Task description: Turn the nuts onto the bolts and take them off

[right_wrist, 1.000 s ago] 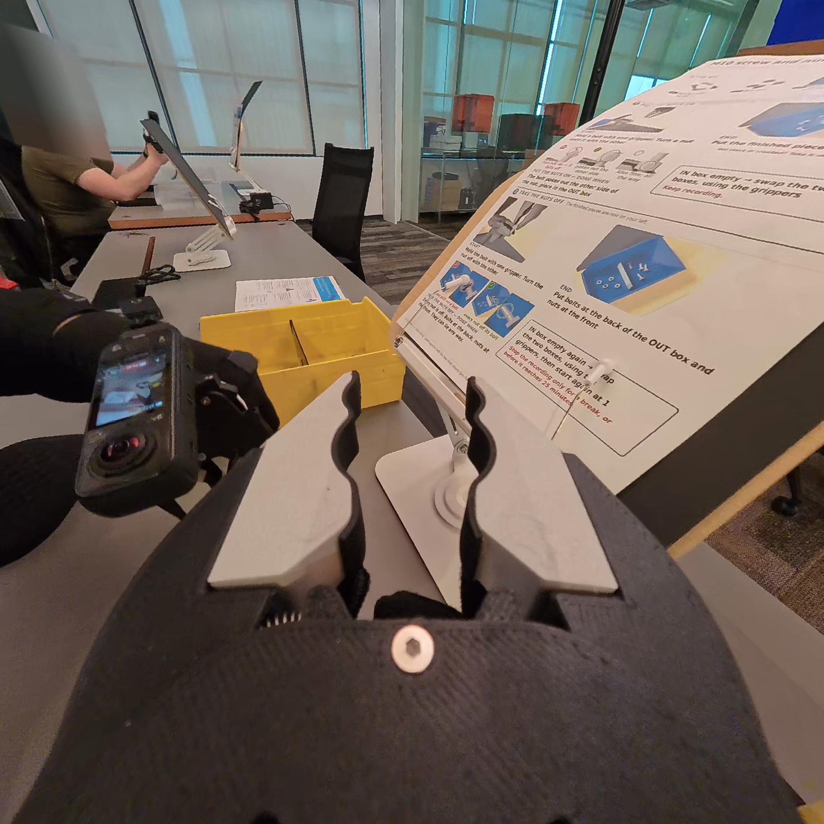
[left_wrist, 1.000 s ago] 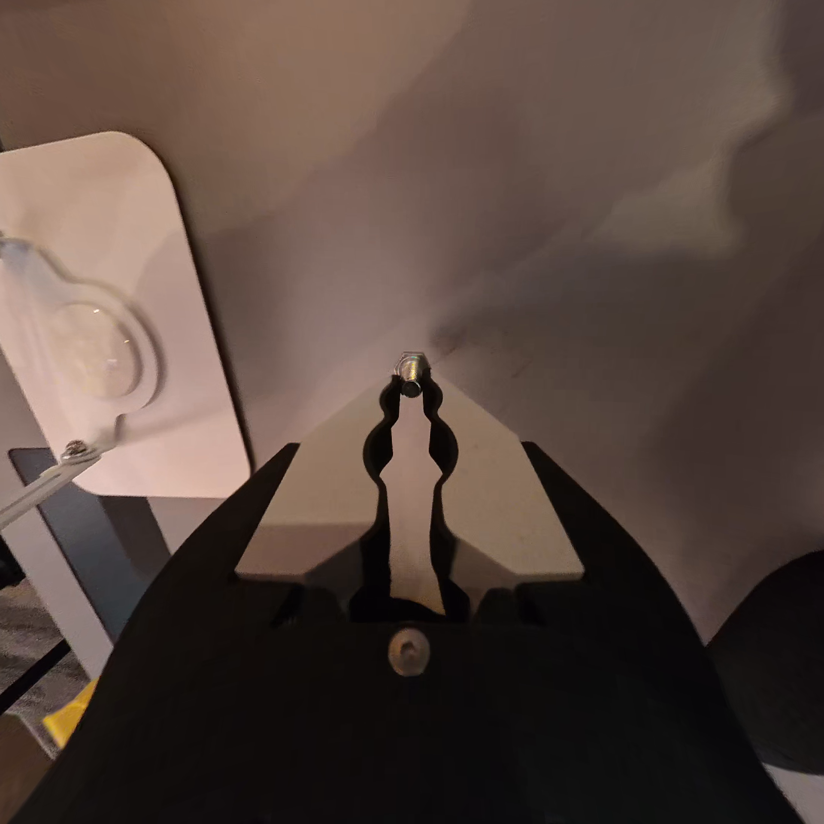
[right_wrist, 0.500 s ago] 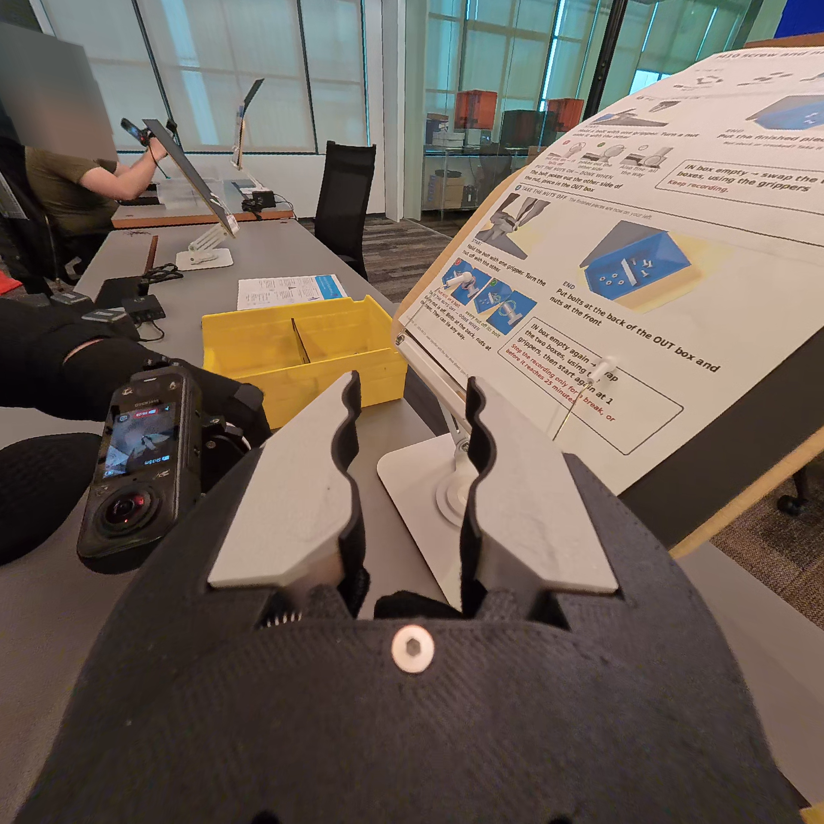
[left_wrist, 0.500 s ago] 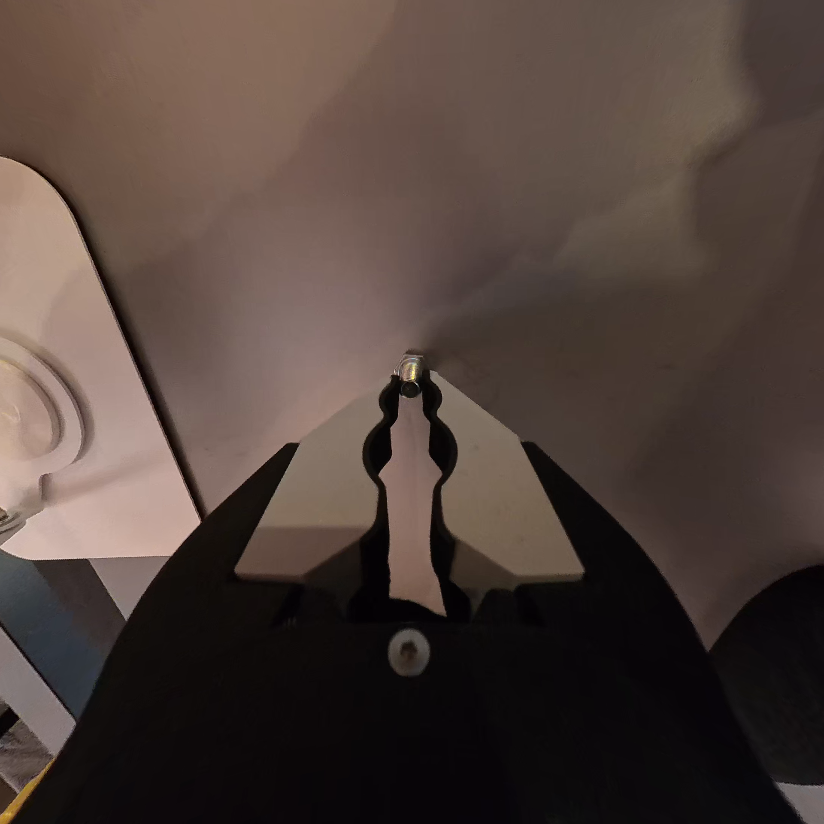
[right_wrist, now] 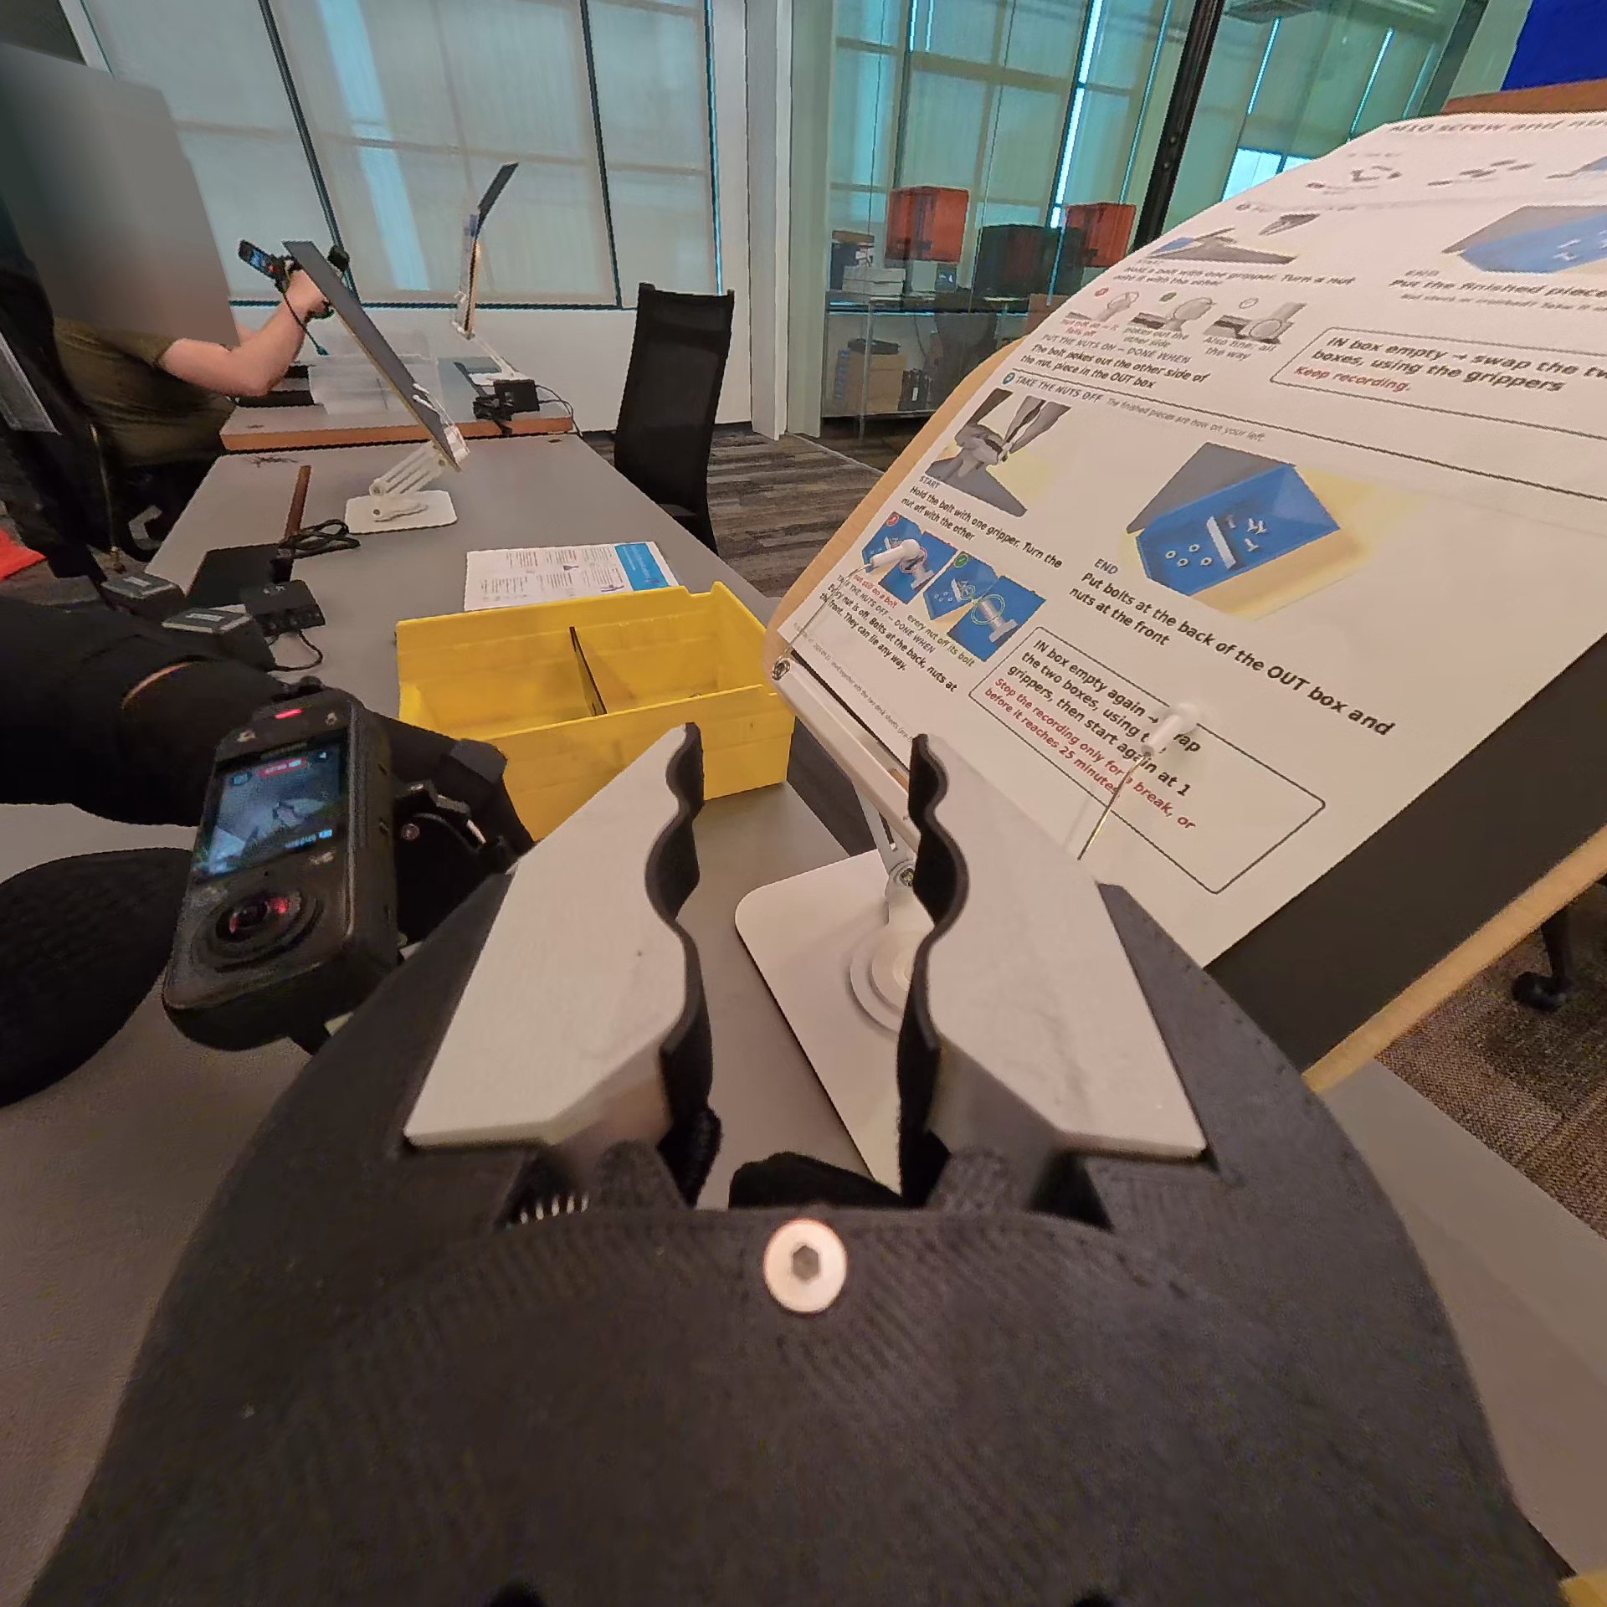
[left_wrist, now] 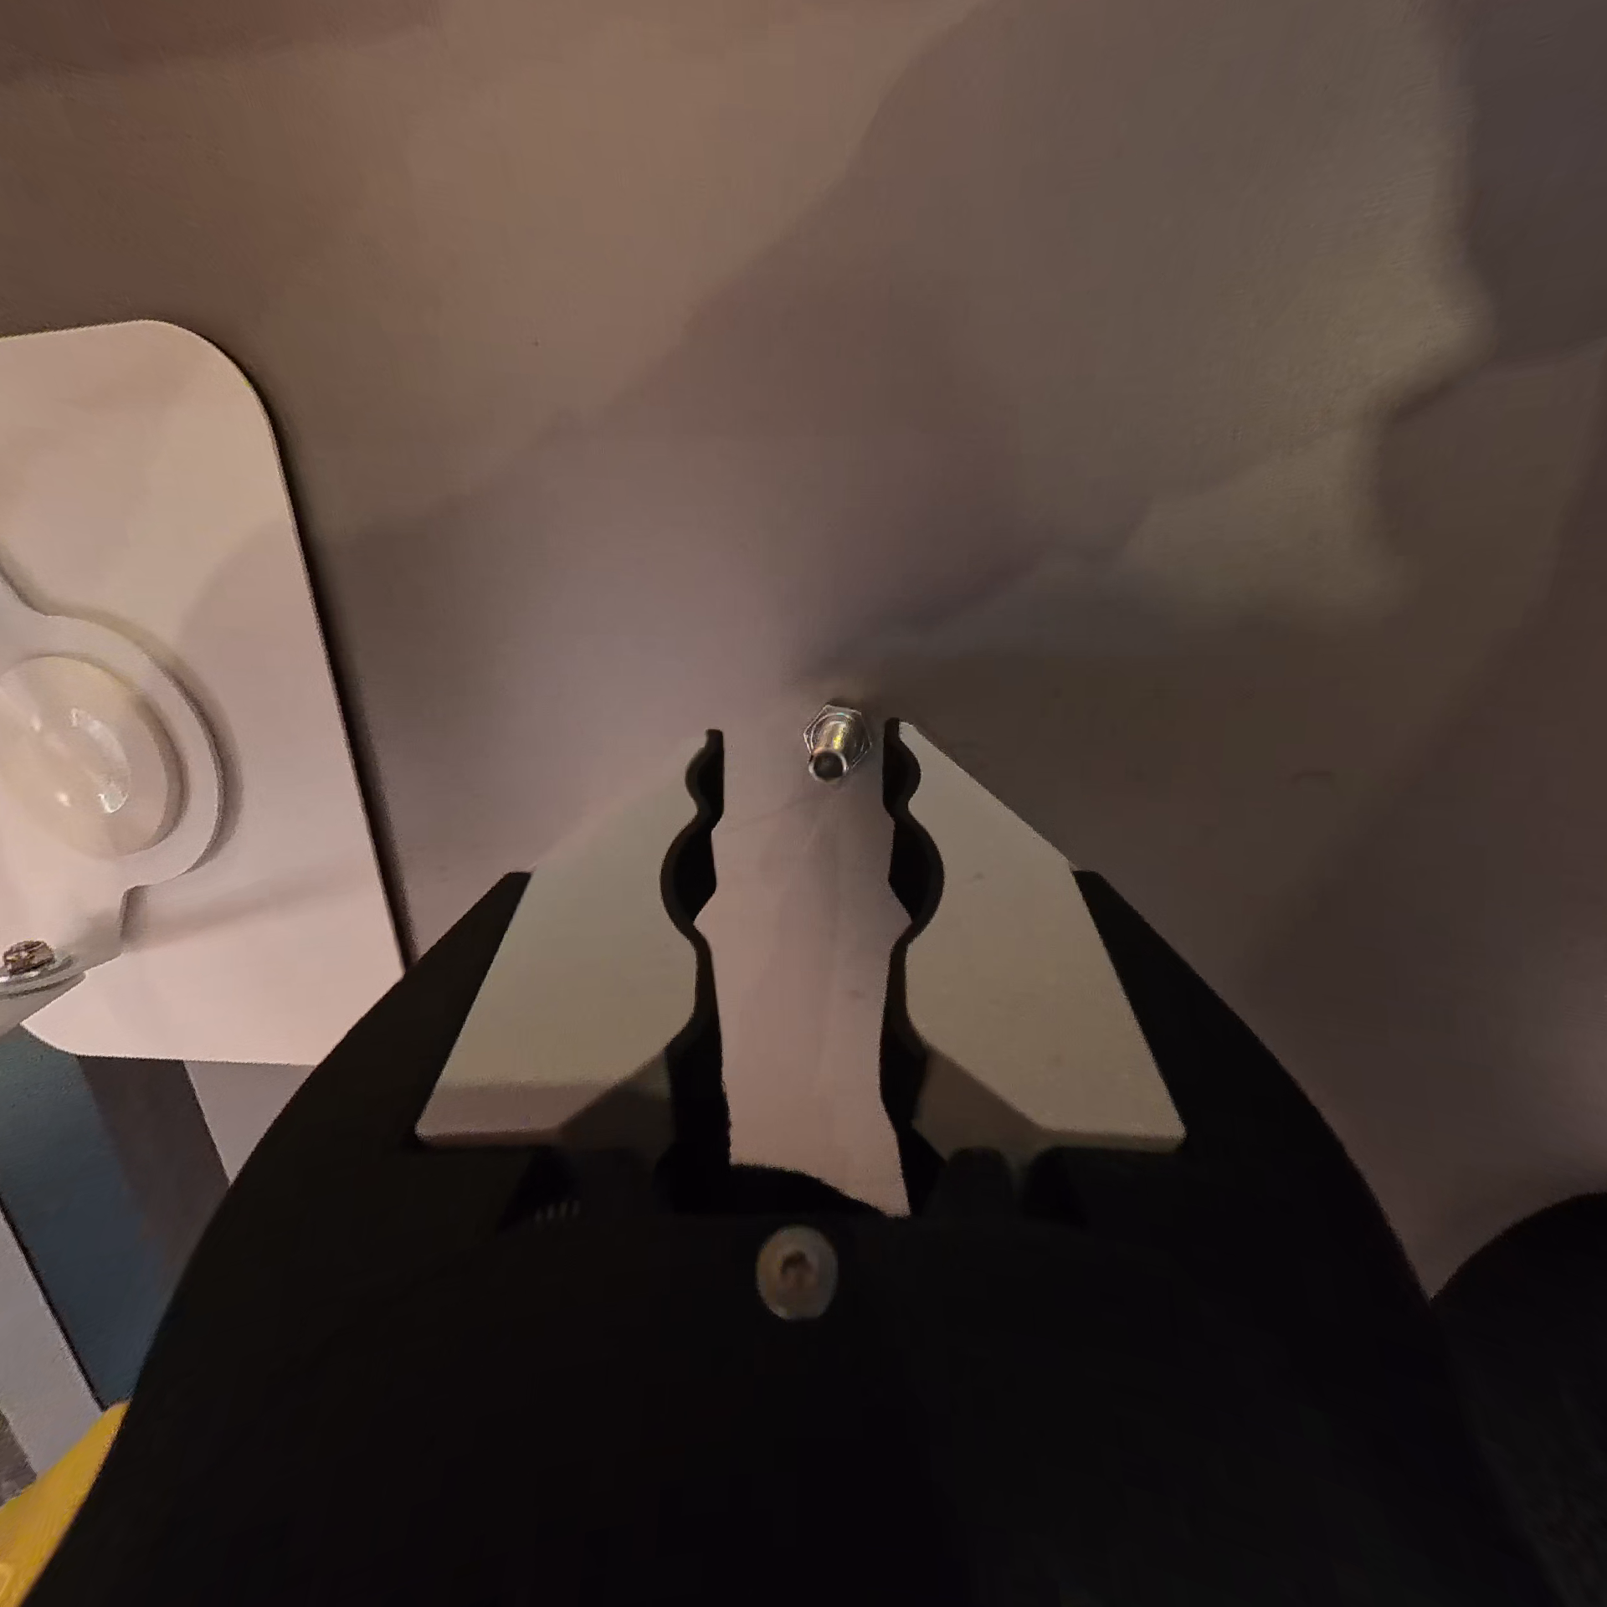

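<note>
Bolt (left_wrist: 833,750) with nut (left_wrist: 836,737) threaded on stands on the grey table (left_wrist: 956,348), between the spread fingertips of the left gripper (left_wrist: 800,739), toward three o'clock. Small, hard, likely slippery steel: grip across the shank. Right gripper (right_wrist: 804,748) gapes empty.

Your left black-bodied gripper with grey finger plates (left_wrist: 802,739) points steeply down, its jaws parted with a clear gap between the wavy pads; in the right wrist view its camera end sits at nine o'clock, your dark-sleeved arm behind it. Your right black-and-grey gripper (right_wrist: 804,746) is held level, jaws apart, gripping nothing
</note>
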Tool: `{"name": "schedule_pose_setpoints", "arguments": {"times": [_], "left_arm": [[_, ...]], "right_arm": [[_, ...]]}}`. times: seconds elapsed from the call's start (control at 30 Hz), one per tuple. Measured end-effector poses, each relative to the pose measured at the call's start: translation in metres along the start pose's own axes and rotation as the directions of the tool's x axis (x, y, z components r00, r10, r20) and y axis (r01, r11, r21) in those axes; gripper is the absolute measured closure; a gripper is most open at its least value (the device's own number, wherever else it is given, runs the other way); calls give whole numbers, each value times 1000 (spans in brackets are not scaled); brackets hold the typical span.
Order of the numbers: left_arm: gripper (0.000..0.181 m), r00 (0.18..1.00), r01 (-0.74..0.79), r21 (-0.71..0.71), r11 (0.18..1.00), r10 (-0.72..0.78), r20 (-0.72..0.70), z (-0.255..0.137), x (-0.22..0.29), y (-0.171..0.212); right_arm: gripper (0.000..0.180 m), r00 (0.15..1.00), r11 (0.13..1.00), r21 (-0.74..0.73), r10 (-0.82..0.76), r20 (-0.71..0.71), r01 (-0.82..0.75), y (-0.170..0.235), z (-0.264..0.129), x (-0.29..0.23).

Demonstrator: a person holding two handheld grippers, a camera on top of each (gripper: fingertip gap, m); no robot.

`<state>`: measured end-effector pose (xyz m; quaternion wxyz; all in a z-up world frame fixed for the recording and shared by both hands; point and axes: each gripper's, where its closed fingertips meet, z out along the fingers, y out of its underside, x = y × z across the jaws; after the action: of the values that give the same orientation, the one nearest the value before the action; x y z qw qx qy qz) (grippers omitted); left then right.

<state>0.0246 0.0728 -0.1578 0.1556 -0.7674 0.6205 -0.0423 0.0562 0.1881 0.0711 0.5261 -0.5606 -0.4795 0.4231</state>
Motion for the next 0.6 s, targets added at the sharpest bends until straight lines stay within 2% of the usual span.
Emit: {"name": "schedule_pose_setpoints", "arguments": {"times": [0.13, 0.3, 0.43, 0.6], "left_arm": [[143, 999, 26, 37, 999, -28, 38, -14, -6, 0], [143, 985, 71, 102, 992, -86, 149, -53, -22, 11], [143, 952, 151, 148, 977, -185, 245, -96, -40, 40], [146, 882, 279, 142, 950, -312, 352, -148, -63, 103]], "right_arm": [[134, 1000, 1000, 2, -3, -2, 3, -1, -1, 0], [134, 1000, 1000, 6, -3, -2, 3, -3, -2, 0], [134, 1000, 1000, 9, -4, 0, 4, -4, -2, -1], [134, 1000, 1000, 11, -6, 6, 6, -5, -1, -3]]}}
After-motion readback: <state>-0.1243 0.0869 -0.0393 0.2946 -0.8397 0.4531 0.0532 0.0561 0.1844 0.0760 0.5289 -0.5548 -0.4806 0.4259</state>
